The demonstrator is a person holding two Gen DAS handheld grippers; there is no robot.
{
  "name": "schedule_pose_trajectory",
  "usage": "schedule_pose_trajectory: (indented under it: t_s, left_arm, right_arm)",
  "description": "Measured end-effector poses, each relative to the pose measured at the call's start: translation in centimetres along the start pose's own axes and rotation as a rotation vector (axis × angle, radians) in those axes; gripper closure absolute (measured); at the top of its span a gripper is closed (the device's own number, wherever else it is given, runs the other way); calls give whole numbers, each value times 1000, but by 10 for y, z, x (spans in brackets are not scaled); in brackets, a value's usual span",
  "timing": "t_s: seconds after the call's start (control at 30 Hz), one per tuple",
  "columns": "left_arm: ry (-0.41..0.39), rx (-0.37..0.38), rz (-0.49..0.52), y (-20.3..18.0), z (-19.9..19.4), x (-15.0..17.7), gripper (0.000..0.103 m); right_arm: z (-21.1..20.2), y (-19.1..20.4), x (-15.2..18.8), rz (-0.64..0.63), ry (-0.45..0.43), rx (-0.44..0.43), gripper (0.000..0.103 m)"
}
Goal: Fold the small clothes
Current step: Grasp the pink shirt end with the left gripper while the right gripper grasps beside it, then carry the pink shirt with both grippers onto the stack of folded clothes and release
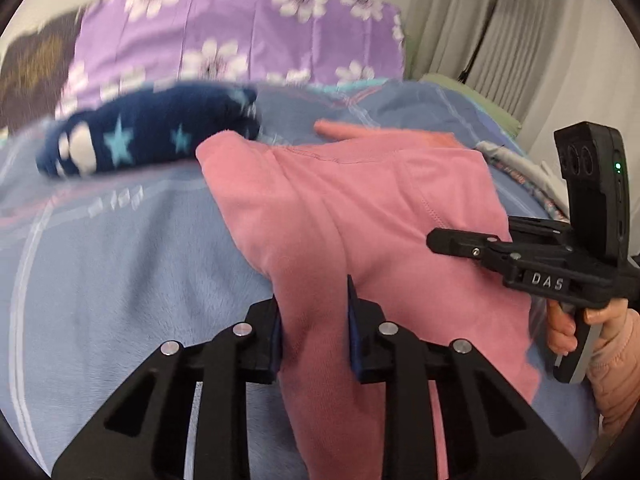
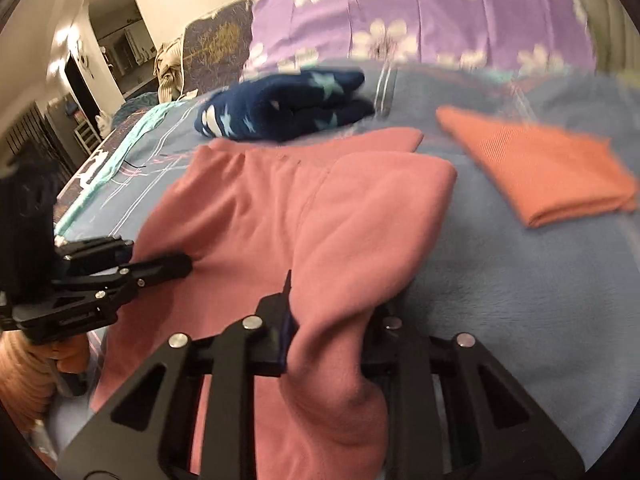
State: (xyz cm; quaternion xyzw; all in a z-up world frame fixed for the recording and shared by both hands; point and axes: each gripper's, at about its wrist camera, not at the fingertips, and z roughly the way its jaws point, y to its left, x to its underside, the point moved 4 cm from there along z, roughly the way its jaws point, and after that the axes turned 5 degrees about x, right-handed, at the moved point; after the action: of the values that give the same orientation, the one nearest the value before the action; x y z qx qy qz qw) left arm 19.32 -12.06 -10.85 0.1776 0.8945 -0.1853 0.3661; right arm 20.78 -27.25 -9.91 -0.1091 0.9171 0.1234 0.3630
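A pink fleece garment [image 1: 360,208] lies spread on a blue bedspread [image 1: 120,272]; it also shows in the right wrist view [image 2: 320,208]. My left gripper [image 1: 316,320] is shut on a bunched fold at its near left edge. My right gripper [image 2: 332,316] is shut on a fold at its near right edge; its right finger is hidden under the cloth. Each gripper shows in the other's view: the right one [image 1: 436,238] and the left one [image 2: 186,264], both pinching the pink cloth. The views are motion blurred.
A folded navy garment with stars [image 1: 152,132] lies beyond the pink one, also seen in the right wrist view [image 2: 288,108]. A folded orange cloth [image 2: 548,168] lies to the right. A purple flowered pillow [image 1: 240,28] stands at the back. The bed's left edge [image 2: 92,172] drops off.
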Motion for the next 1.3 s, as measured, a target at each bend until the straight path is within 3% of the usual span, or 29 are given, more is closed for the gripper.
schedule_pose_trajectory:
  t_s: [0.17,0.37,0.63,0.9,1.03,1.3]
  left_arm:
    - [-89,11,65,-37,-41,-22,77]
    - [-201,57,186,-109,-83,-46,78]
    - [-256,119,318,-201,-86,-79,78]
    - [-254,189,419,-287,-49,-113,78]
    - [-227,219,440,-330,-20,-137,78]
    - [-198,251,466,-391,34,-185,78]
  right_arm:
    - [-71,2,-7,-5,-143,61,80]
    - [-170,-2,-2,-53,-328,223,81]
    - [-260,-49,9,-16,-458,424,81]
    - [-299,-125,14,48,-475,613,81]
    - [-308,-175,2,73,-464,761,81]
    - [-327,-252,-21,224,-458,883,81]
